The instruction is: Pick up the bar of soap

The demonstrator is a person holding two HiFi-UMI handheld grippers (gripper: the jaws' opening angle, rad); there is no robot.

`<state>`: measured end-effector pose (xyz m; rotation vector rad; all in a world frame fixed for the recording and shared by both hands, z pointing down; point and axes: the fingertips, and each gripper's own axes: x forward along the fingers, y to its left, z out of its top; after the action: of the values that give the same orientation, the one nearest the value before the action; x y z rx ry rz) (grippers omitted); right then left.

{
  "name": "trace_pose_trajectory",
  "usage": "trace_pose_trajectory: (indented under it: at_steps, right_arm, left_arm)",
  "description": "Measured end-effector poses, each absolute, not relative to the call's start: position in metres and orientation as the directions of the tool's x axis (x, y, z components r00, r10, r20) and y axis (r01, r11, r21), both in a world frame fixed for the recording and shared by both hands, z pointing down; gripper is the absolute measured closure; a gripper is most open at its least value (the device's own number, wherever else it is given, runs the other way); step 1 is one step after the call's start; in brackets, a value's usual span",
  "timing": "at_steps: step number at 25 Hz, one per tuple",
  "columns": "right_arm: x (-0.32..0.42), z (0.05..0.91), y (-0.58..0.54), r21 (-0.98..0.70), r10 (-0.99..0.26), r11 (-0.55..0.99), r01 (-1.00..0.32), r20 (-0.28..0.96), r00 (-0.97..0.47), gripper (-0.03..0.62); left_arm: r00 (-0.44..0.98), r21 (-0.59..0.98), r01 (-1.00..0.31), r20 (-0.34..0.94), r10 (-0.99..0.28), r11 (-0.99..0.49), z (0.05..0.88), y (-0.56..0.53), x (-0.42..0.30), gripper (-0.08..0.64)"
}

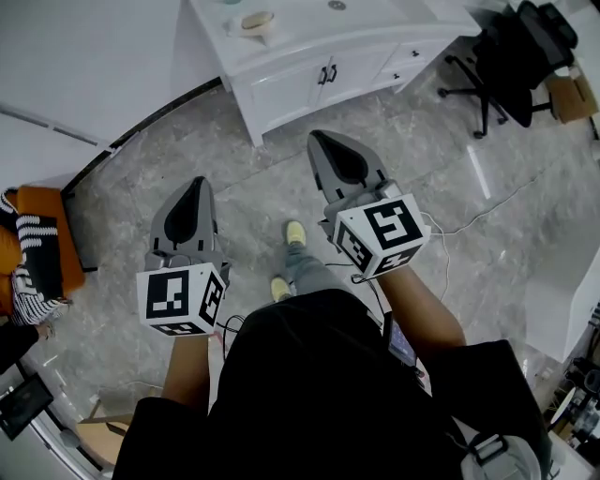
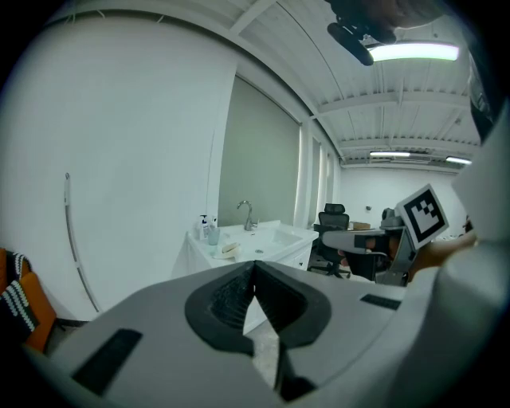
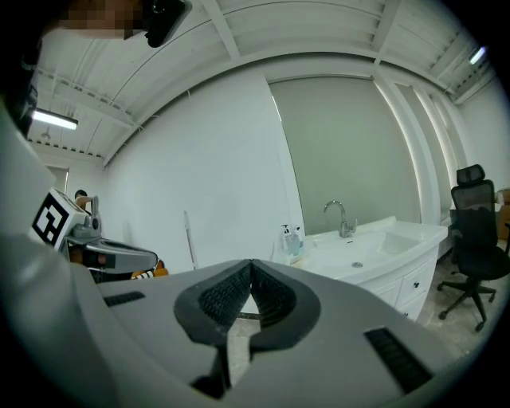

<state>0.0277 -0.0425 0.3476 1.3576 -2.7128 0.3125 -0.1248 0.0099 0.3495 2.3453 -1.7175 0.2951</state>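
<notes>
Left tongs: clenched, tips meeting, nothing between them. Right tongs: also clenched and empty. The person holds both out side by side over a grey marble floor, pointing toward a white vanity.

Bar of soap: tan, lying on a small white dish on the vanity's tabletop, toward its left end and well apart from both tongs.

Left gripper view: the soap sits just in front of the bottles, left of the faucet and the basin.

A black office chair stands to the right of the vanity. One yellow shoe shows on the floor between the tongs.
</notes>
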Motion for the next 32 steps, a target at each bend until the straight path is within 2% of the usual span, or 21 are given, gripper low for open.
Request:
trace_pose_trajectory:
  at_steps: [15, 24, 32]
  right_arm:
    - [0.056, 0.347, -0.132, -0.148, -0.769, 0.597, -0.789, 0.174, -0.615, 0.588]
    - [0.044, 0.344, -0.155, -0.163, -0.752, 0.619, -0.768, 0.159, -0.64, 0.588]
    - [0.042, 0.344, -0.168, -0.169, -0.772, 0.595, -0.786, 0.154, -0.617, 0.588]
  left_arm:
    - [0.308, 0.025, -0.949, 0.298, -0.904, -0.315, 0.345, -0.082, -0.092, 0.551]
    - [0.271, 0.012, -0.96, 0.301, -0.914, -0.28, 0.338, -0.097, -0.1, 0.551]
    - [0.305, 0.019, -0.949, 0.302, -0.903, -0.314, 0.34, -0.113, -0.099, 0.551]
